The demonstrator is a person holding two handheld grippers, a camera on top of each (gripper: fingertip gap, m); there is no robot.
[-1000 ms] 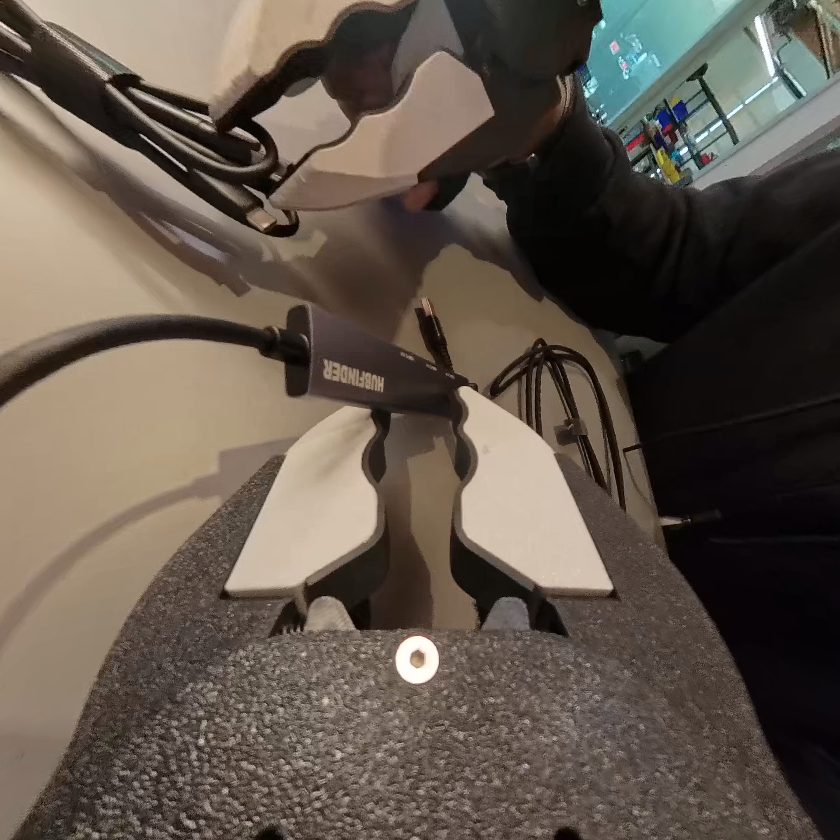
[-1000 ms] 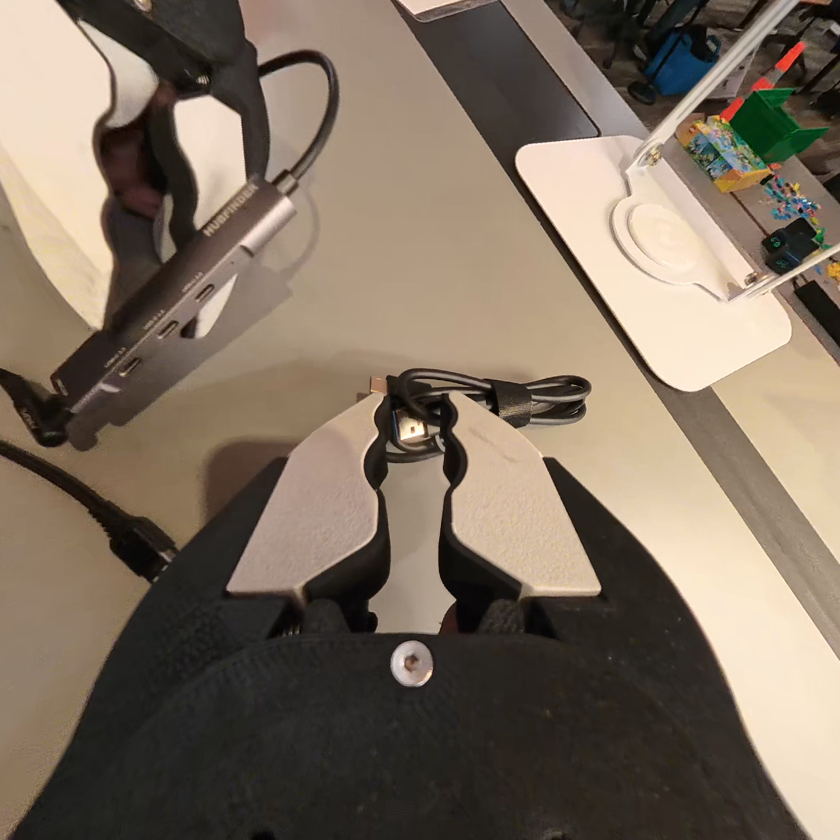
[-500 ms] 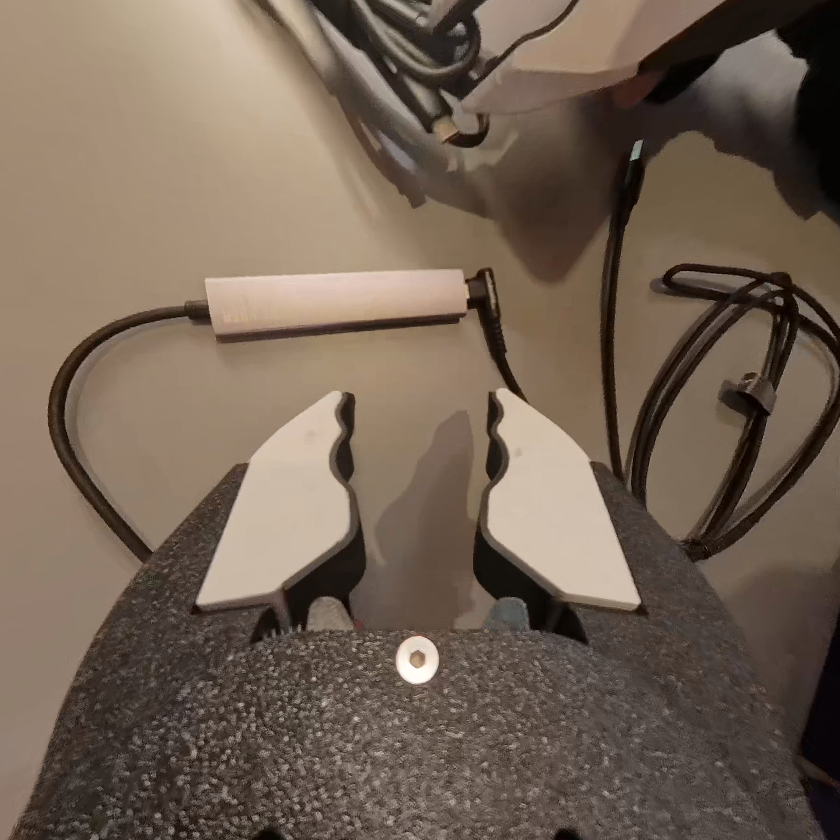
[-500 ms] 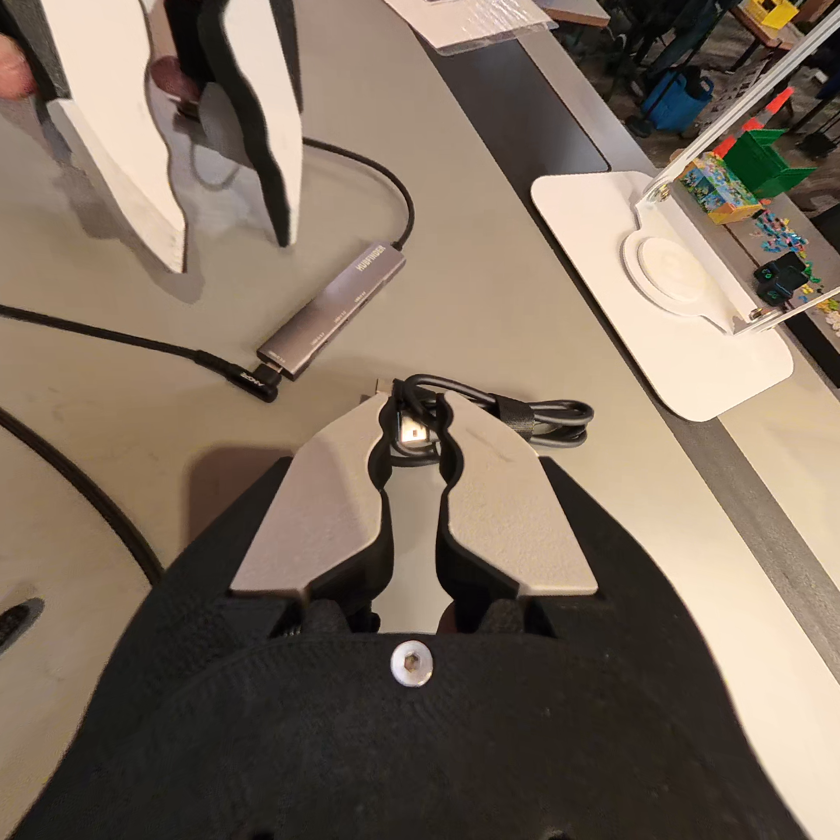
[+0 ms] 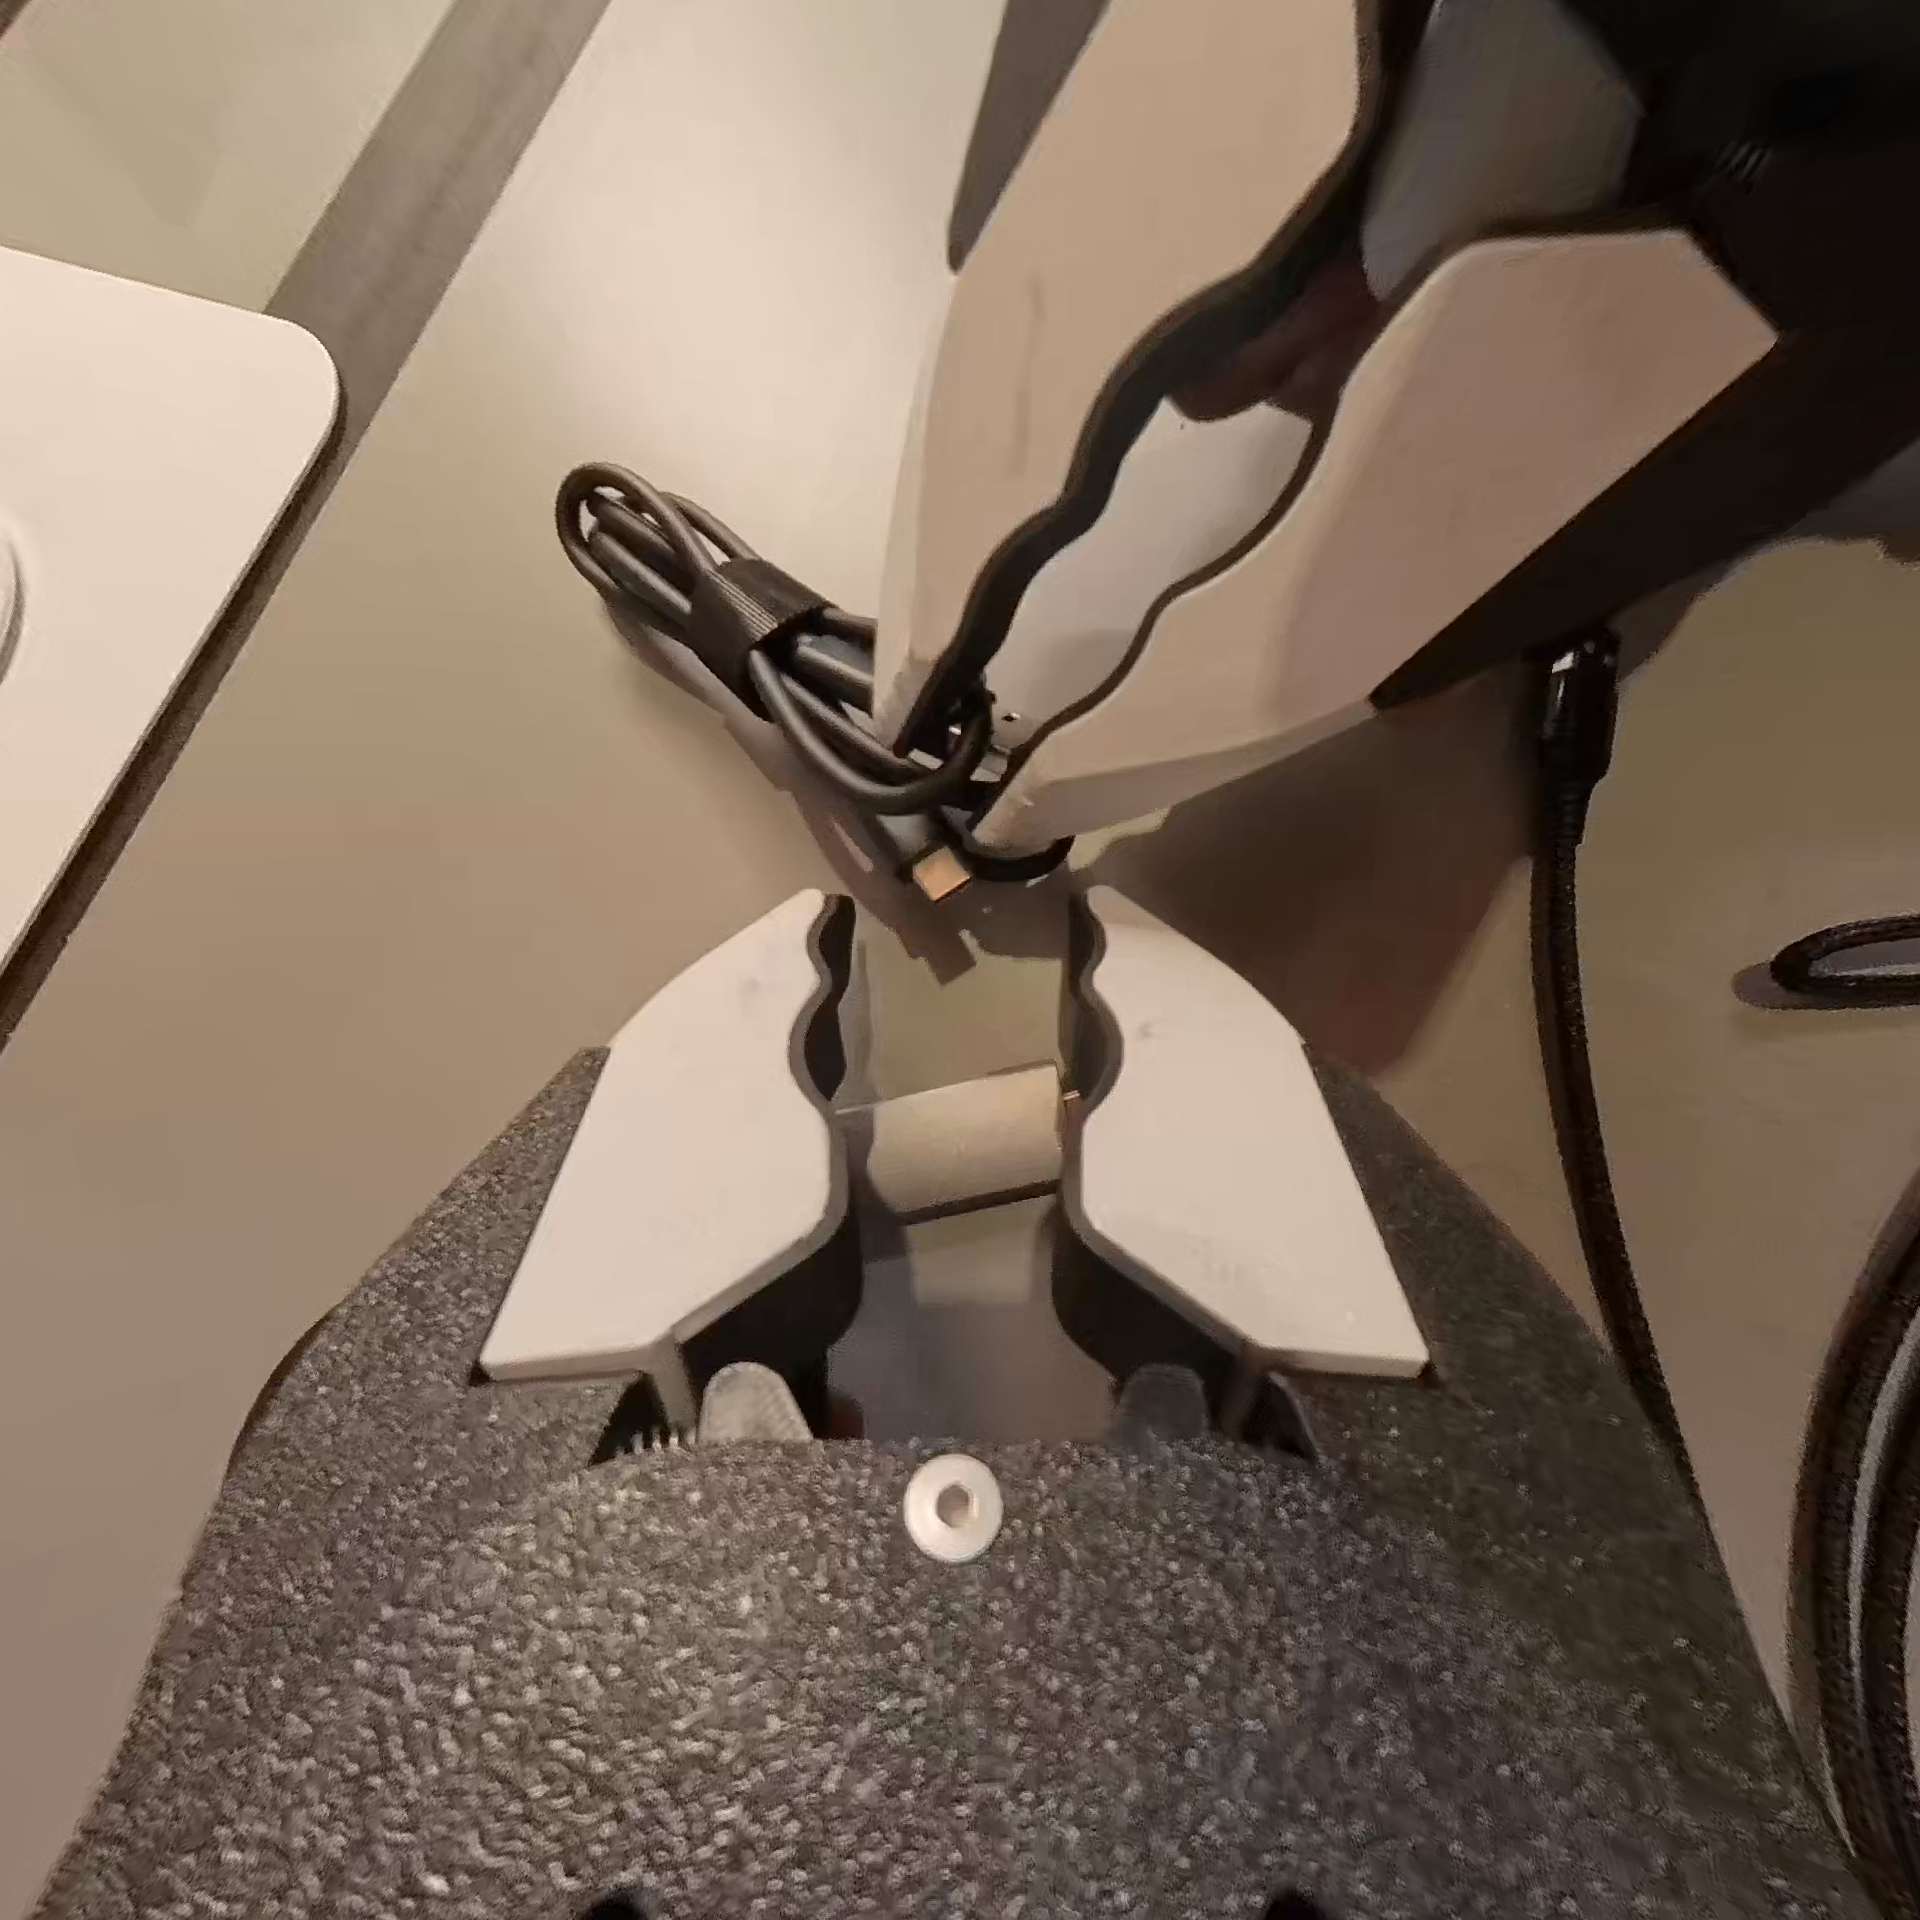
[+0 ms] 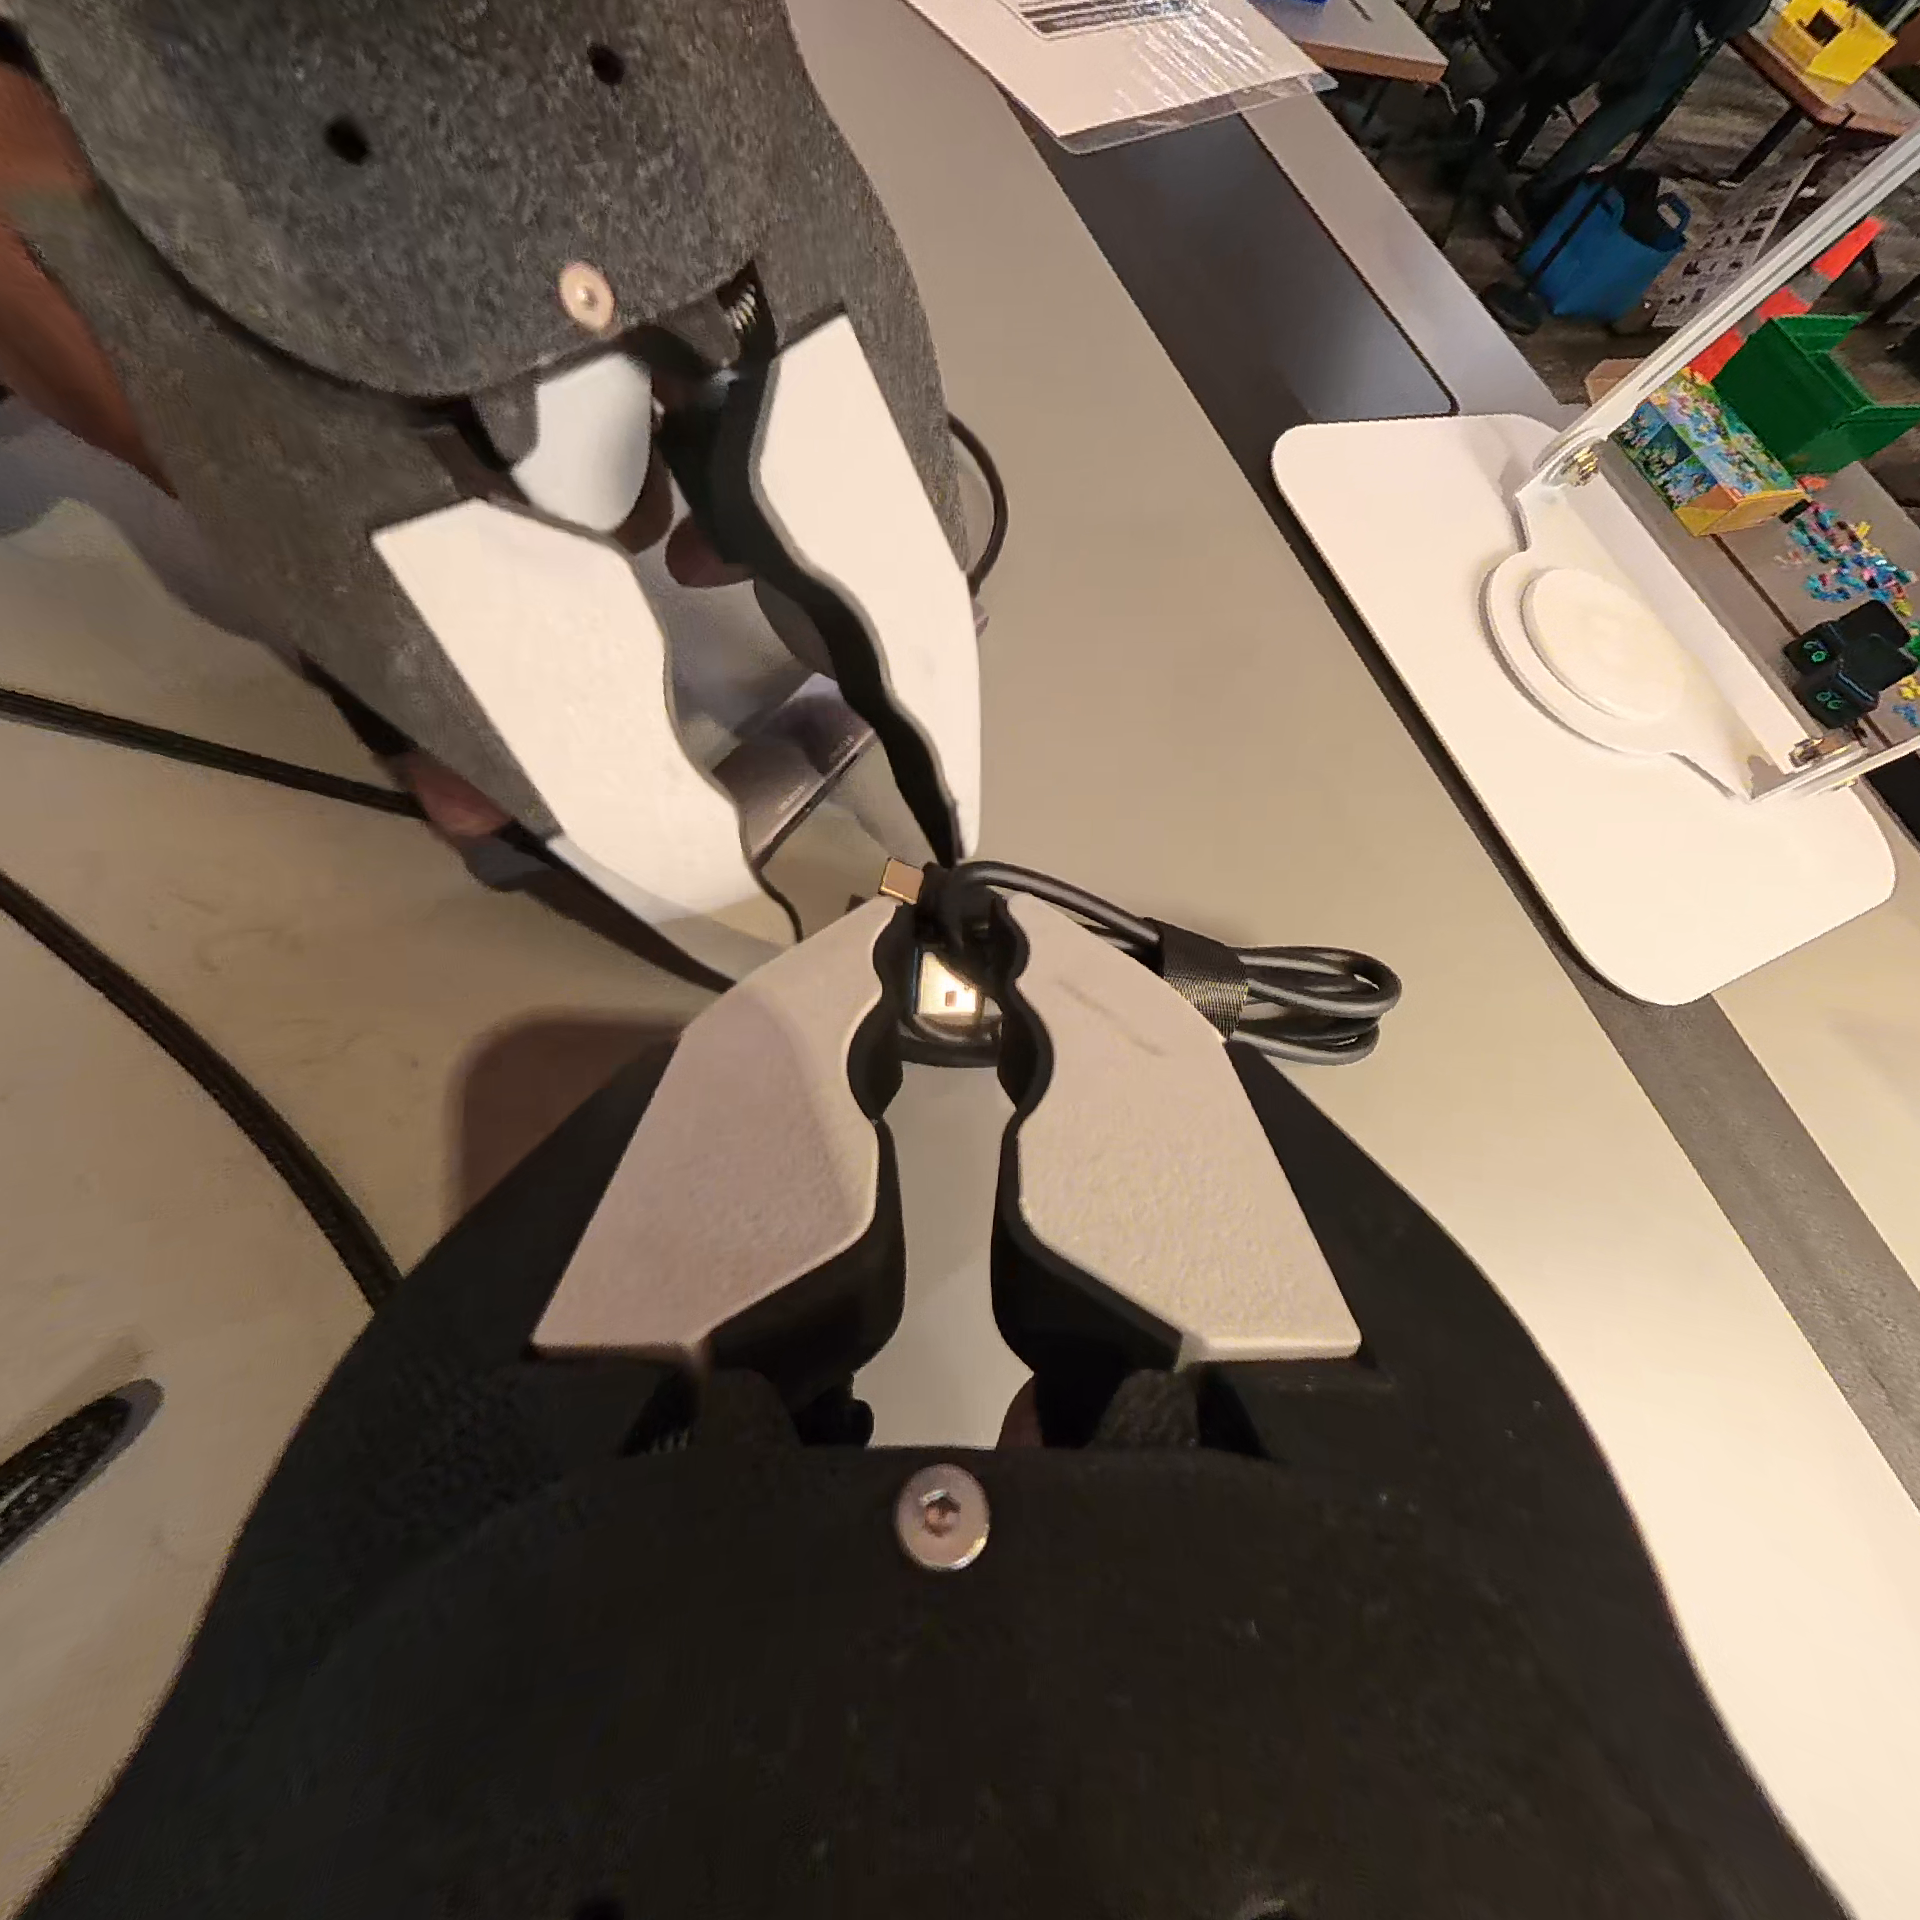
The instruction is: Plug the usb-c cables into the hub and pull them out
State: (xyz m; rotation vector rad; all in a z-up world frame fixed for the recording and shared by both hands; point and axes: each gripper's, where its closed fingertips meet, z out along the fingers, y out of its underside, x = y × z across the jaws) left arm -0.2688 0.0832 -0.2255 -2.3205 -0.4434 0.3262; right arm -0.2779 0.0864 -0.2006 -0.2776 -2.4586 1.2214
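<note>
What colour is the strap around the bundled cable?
Black, a ribbed band around the dark grey coiled cable; the left wrist view shows it best.

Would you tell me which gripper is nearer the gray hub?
Left. The left gripper straddles the hub, open; the right gripper sits just beyond, shut on the bundled cable.

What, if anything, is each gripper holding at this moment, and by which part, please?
The right gripper is shut on the bundled cable, gripping it by the plug end. The left gripper is open and holds nothing; the hub lies between its fingers.
</note>
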